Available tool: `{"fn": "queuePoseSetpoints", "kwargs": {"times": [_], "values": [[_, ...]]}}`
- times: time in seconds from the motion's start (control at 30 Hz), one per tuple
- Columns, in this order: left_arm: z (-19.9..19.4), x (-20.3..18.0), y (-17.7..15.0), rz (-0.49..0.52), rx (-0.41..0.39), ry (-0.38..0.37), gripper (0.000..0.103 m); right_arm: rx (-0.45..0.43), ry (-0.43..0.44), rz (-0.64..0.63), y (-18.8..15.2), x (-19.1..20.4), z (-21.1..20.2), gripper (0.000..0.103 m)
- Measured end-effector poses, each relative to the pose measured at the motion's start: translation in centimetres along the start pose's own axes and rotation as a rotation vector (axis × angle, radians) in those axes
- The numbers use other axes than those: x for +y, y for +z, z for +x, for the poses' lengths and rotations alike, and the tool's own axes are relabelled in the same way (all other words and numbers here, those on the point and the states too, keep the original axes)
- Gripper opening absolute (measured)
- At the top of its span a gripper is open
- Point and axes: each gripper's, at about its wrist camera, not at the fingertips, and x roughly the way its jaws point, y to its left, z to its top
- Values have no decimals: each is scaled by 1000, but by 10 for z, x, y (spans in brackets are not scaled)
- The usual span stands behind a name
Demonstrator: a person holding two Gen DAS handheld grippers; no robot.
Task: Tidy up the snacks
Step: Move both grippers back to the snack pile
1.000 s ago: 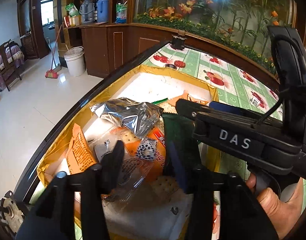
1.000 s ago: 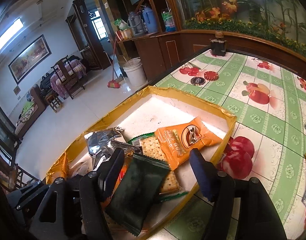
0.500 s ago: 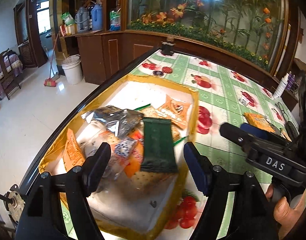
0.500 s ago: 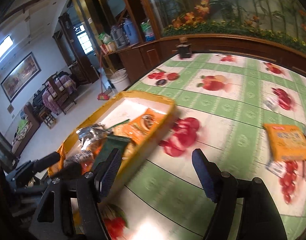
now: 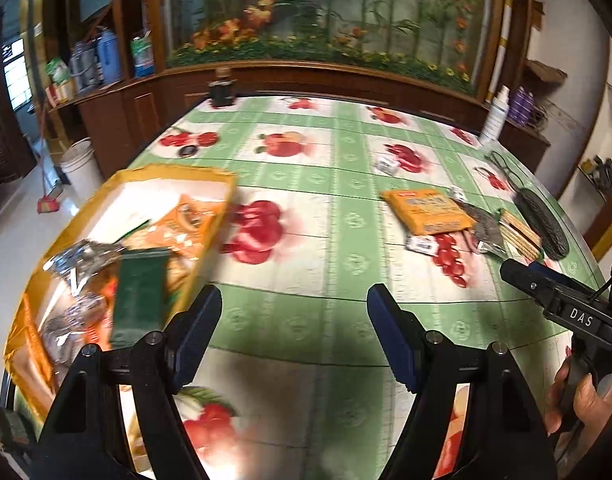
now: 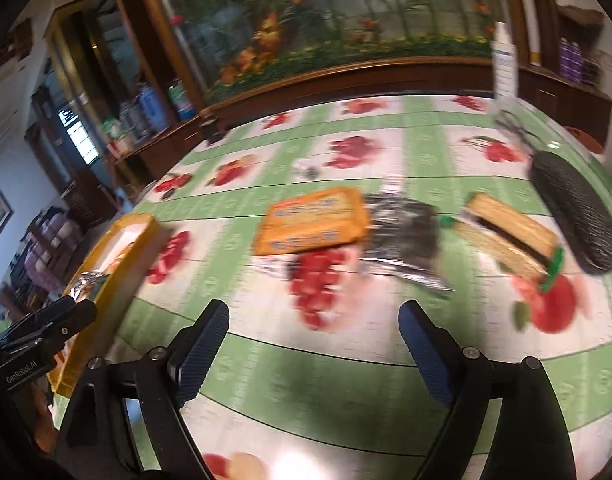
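Yellow tray (image 5: 173,170), desk's (image 5: 330,304) left edge: holds a dark green packet (image 5: 139,300), an orange packet (image 5: 185,220), a silver foil bag (image 5: 79,254), crackers. Loose on the desk, well apart from it: an orange snack pack (image 6: 312,220), a foil wrapper (image 6: 406,232), a cracker sleeve (image 6: 506,236). Left claw (image 5: 291,334): open, empty, now over bare cloth rather than above the tray. Right claw (image 6: 314,354): jaws have just been opening, nothing between them; it has swung from the tray toward the loose snacks.

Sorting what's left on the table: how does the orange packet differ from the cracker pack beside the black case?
The orange packet is opaque, flat and printed; the cracker pack is clear, showing tan crackers. The orange packet touches a silver wrapper; the cracker pack lies apart, nearer the black case. Both lie outside the yellow box.
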Motion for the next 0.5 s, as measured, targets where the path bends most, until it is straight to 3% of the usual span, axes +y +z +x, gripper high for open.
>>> {"fn": "queuePoseSetpoints", "kwargs": {"times": [0.23, 0.5], "values": [[17, -46, 12, 91, 16, -45, 75, -24, -33, 69, 0, -42, -7, 89], [49, -63, 28, 99, 56, -77, 75, -23, -38, 57, 12, -44, 8, 89]]}}
